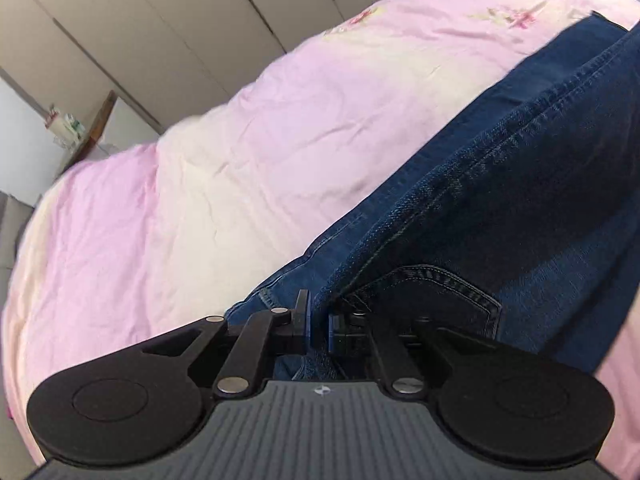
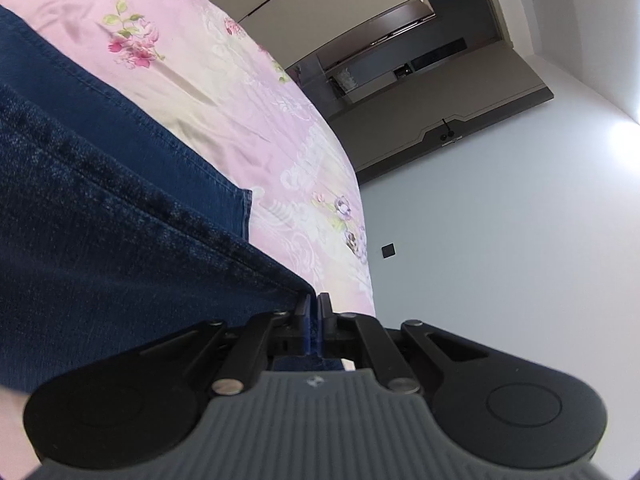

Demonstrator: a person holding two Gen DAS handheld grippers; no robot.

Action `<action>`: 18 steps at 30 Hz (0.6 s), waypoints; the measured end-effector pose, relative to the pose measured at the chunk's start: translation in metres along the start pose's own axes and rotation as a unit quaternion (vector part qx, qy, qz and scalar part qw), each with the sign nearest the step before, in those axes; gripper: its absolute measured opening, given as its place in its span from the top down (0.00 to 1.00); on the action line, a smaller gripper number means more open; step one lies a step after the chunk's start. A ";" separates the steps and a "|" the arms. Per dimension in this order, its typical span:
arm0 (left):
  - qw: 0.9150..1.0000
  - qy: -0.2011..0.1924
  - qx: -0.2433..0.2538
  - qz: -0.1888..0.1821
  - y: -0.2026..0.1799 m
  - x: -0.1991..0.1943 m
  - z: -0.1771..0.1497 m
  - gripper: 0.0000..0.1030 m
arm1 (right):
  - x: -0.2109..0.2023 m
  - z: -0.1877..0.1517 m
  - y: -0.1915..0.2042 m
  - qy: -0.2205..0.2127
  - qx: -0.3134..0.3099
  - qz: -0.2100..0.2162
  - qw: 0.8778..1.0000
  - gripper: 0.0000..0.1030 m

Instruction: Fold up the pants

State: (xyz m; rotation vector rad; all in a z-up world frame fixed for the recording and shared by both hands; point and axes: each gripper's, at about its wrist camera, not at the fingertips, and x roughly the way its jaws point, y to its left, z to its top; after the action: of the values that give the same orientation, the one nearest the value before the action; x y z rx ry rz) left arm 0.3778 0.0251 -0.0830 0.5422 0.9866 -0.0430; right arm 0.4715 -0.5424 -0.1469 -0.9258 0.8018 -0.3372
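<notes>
Dark blue denim pants (image 1: 500, 200) lie on a pink floral bedsheet (image 1: 240, 140). My left gripper (image 1: 319, 326) is shut on the pants at the waist end, next to a back pocket (image 1: 432, 300). In the right wrist view the pants (image 2: 100, 220) stretch away to the left, with a second leg layer (image 2: 180, 168) lying flat on the bedsheet (image 2: 260, 120) beneath. My right gripper (image 2: 314, 322) is shut on the hem corner of the upper leg, held a little above the bed.
Beige wardrobe doors (image 1: 140, 20) stand beyond the bed. A shelf with small bottles (image 1: 68, 128) is at the far left. In the right wrist view a white wall (image 2: 500, 220) and a dark doorway (image 2: 420, 60) lie past the bed's edge.
</notes>
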 end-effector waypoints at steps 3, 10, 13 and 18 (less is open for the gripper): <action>1.000 0.019 -0.015 -0.017 -0.002 0.030 -0.001 0.92 | 0.029 0.032 0.019 0.008 -0.020 -0.001 1.000 1.00; 0.998 0.018 -0.049 -0.046 0.019 0.039 -0.013 0.93 | 0.069 0.069 0.049 0.028 -0.060 -0.021 0.998 1.00; 0.996 0.004 -0.069 -0.058 0.034 0.030 -0.013 0.93 | 0.075 0.081 0.019 0.037 -0.008 -0.041 0.998 1.00; 0.997 0.023 -0.056 -0.057 0.027 0.038 -0.018 0.93 | 0.078 0.101 0.007 0.012 0.049 0.121 0.991 1.00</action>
State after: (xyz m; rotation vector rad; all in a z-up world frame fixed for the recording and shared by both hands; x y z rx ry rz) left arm 0.3924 0.0642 -0.1100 0.3863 1.0568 -0.0769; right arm 0.5980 -0.5247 -0.1538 -0.7253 0.9015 -0.1736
